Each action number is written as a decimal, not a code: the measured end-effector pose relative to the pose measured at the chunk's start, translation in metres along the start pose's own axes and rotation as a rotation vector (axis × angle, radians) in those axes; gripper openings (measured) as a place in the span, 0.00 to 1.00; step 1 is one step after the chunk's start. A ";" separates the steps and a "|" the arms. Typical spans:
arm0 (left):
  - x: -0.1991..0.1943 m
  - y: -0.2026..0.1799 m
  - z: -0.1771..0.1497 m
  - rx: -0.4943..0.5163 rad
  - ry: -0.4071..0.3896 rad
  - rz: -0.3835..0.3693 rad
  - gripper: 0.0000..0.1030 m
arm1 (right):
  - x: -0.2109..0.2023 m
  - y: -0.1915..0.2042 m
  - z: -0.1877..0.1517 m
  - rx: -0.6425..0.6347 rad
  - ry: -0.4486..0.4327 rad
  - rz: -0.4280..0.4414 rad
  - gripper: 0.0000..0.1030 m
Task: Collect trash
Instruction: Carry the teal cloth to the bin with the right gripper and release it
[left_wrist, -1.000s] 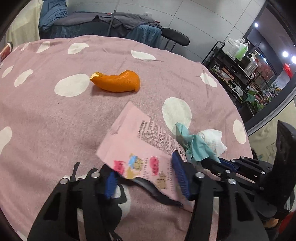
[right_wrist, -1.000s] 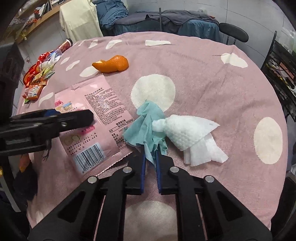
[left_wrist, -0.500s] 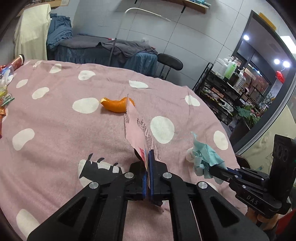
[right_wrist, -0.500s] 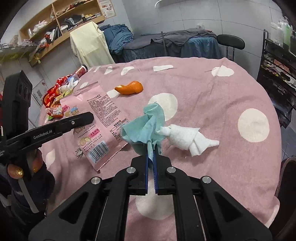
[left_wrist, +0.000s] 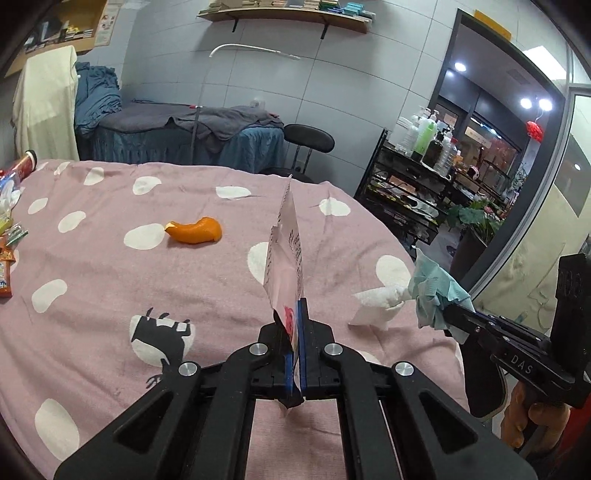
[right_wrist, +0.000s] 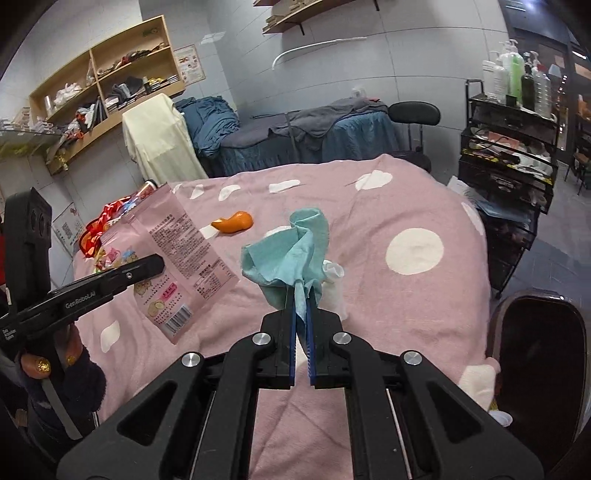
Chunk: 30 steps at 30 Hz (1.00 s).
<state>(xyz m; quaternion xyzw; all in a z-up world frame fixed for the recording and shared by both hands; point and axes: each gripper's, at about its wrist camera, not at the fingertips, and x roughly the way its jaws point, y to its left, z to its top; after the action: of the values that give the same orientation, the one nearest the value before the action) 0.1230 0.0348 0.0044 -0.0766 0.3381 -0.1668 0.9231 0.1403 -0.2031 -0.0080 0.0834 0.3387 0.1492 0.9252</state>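
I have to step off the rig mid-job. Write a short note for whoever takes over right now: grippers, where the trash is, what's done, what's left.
Left gripper: shut on the pink snack wrapper, lifted clear of the pink spotted tablecloth.
Right gripper: shut on the teal tissue, also lifted.
On the table: the white tissue beside the teal one, whether it is attached is unclear; the orange peel farther back.
Done: wrapper and teal tissue picked up.
Left: drop both, possibly in the dark bin at the table's right edge, then fetch the white tissue and peel.
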 end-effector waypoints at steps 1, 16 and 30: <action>0.000 -0.004 -0.001 0.008 0.003 -0.007 0.03 | -0.003 -0.009 -0.003 0.015 0.006 -0.019 0.05; 0.022 -0.080 -0.003 0.139 0.032 -0.119 0.03 | -0.058 -0.121 -0.051 0.237 -0.028 -0.265 0.05; 0.047 -0.175 -0.008 0.311 0.076 -0.260 0.03 | -0.075 -0.194 -0.088 0.385 0.014 -0.431 0.05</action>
<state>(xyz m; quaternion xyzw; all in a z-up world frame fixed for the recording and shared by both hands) 0.1066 -0.1453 0.0145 0.0304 0.3303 -0.3374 0.8810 0.0708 -0.4063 -0.0791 0.1827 0.3769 -0.1173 0.9005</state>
